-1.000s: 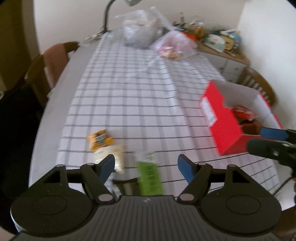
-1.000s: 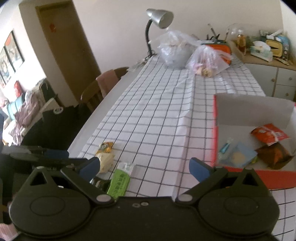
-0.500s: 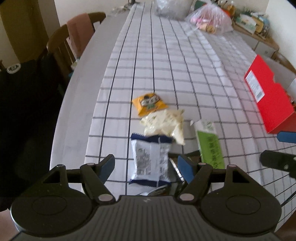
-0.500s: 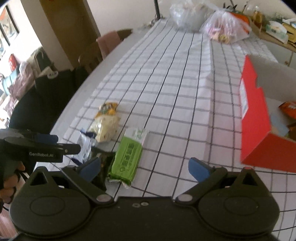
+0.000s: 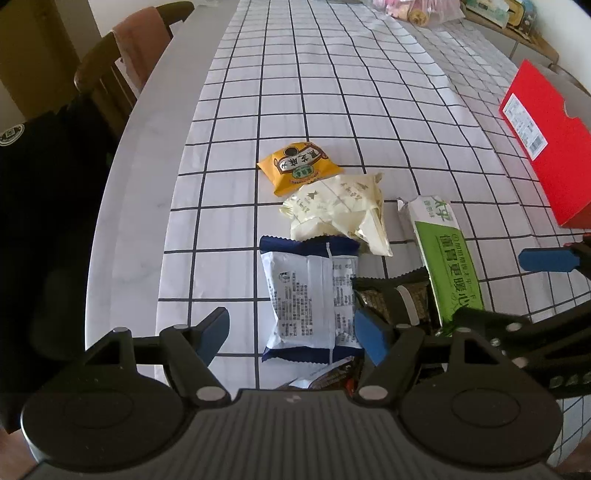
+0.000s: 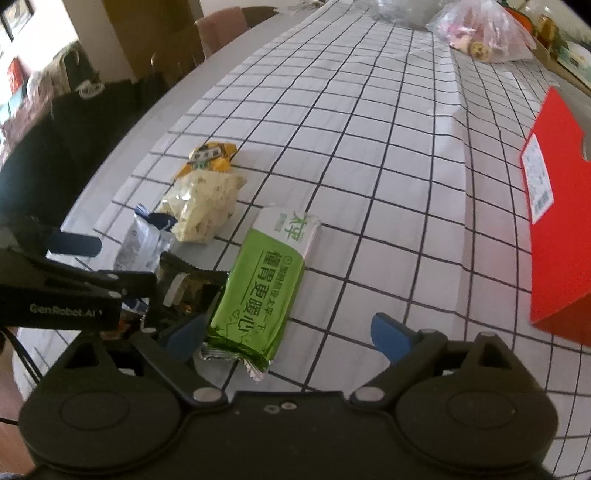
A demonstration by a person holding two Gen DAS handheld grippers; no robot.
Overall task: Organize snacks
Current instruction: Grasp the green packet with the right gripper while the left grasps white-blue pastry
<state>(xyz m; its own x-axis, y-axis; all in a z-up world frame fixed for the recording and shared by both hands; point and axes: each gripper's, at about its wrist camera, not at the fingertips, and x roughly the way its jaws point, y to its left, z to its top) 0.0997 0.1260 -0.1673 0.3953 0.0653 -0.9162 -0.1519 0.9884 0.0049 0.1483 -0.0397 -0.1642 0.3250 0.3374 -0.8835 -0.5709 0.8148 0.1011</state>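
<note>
Several snack packets lie bunched on the checked tablecloth: an orange one (image 5: 299,166), a cream one (image 5: 340,210), a blue-and-white one (image 5: 310,299), a dark one (image 5: 391,299) and a long green one (image 6: 266,280). My left gripper (image 5: 293,336) hangs open low over the blue-and-white packet, which lies between its fingers with a gap to the left pad. My right gripper (image 6: 290,332) straddles the near end of the green packet. Its jaws are closing, and the right pad stands well clear of the wrapper. A red box (image 6: 554,221) stands to the right.
The table's left edge runs close beside the pile, with a black garment (image 5: 37,184) and a chair draped in pink cloth (image 5: 136,55) beyond it. A clear plastic bag of snacks (image 6: 484,33) sits at the far end. The two grippers are close together.
Both grippers have come down and tilted toward the snack pile, which now fills the near view. The right jaws have narrowed a little. Nothing has been taken hold of.
</note>
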